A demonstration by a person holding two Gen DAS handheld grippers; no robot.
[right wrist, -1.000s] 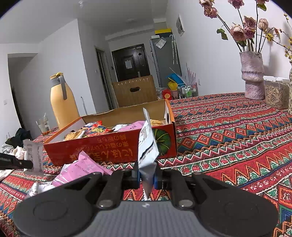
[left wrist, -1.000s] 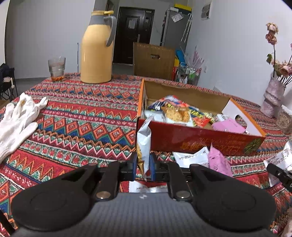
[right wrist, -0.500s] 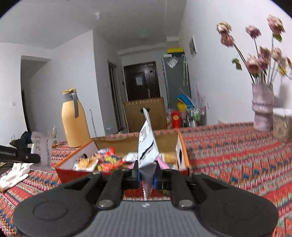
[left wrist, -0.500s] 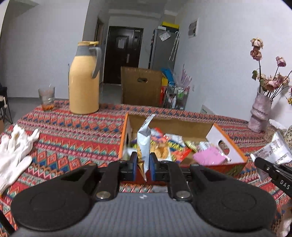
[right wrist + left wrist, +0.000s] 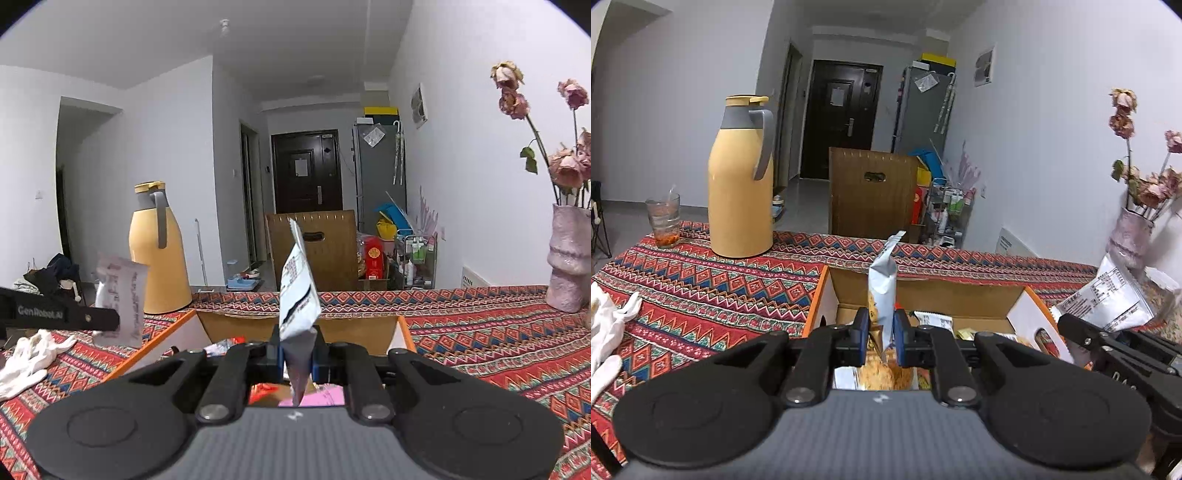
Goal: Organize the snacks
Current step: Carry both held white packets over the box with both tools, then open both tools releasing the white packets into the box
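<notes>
Now a silver snack bag (image 5: 882, 280) is held upright in the left gripper (image 5: 881, 334), and a white packet (image 5: 297, 295) in the right gripper (image 5: 297, 354). Both are held over the box (image 5: 923, 293), seen at 12 o'clock.

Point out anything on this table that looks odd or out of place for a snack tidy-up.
A pair of white cotton work gloves lies crumpled on the patterned red tablecloth, left of the orange-edged cardboard snack box. They are not snacks. Nothing looks spilled or damaged.
</notes>
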